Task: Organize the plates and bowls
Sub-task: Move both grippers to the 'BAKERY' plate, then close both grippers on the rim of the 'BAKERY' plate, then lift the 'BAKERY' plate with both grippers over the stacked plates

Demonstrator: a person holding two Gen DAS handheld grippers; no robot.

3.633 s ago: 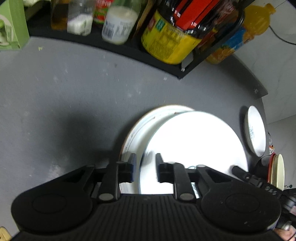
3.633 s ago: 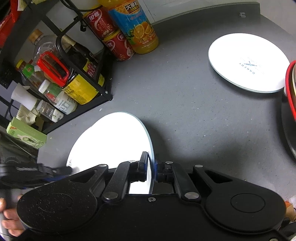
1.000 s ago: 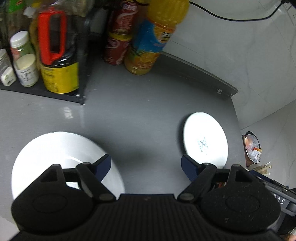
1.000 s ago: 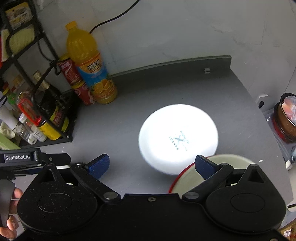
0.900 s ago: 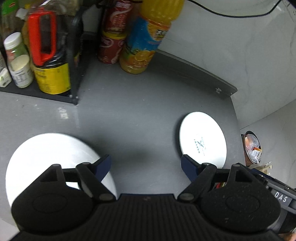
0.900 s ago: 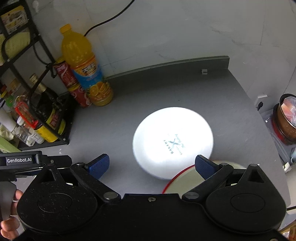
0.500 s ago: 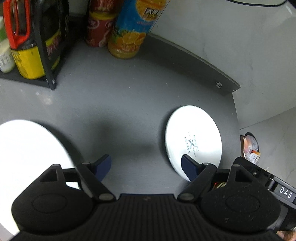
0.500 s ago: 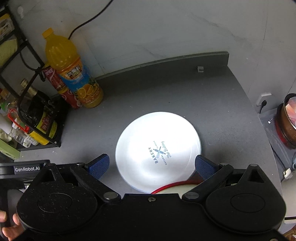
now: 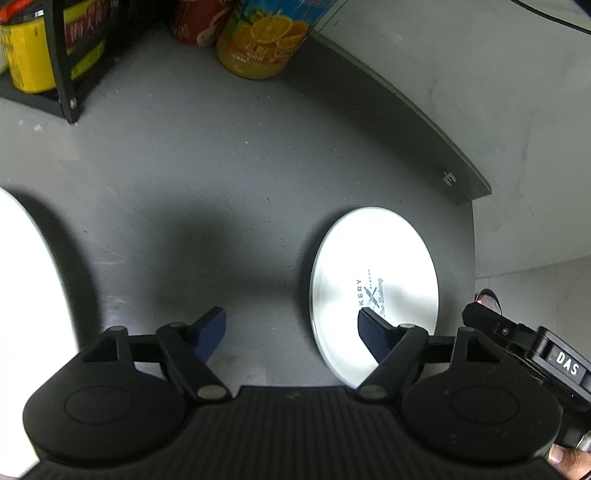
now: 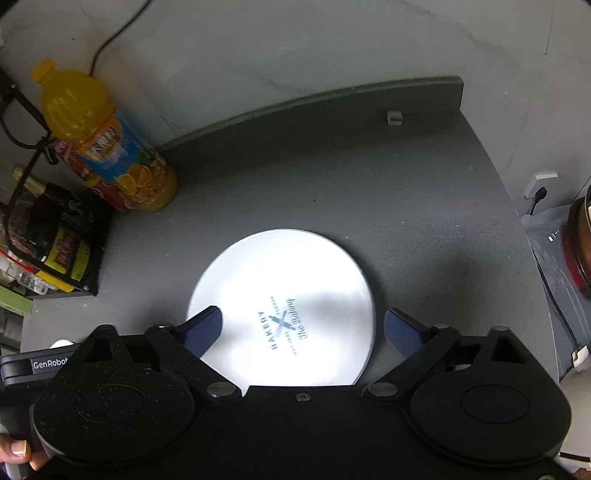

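A white plate printed "Bakery, The Baking" [image 10: 291, 295] lies flat on the dark grey counter [image 10: 406, 206]. My right gripper [image 10: 302, 328] is open and empty, hovering above the plate's near half, one finger on each side. In the left wrist view the same plate [image 9: 384, 266] is at the right, and my left gripper [image 9: 291, 325] is open and empty over bare counter [image 9: 184, 177], its right fingertip [image 9: 369, 326] over the plate's near-left part. The stacked white plates [image 9: 26, 280] lie at the far left edge, cut off.
An orange juice bottle [image 10: 107, 144] and red cans [image 9: 192, 22] stand by the back wall next to a black rack [image 10: 51, 236] of bottles and jars. The counter's right edge [image 10: 517, 236] drops off; a pot [image 10: 581, 240] sits beyond it.
Both grippers, earlier shut on a white plate, let it go onto the stack and opened. Both have since moved right toward the printed plate, which now sits between the right gripper's fingers.
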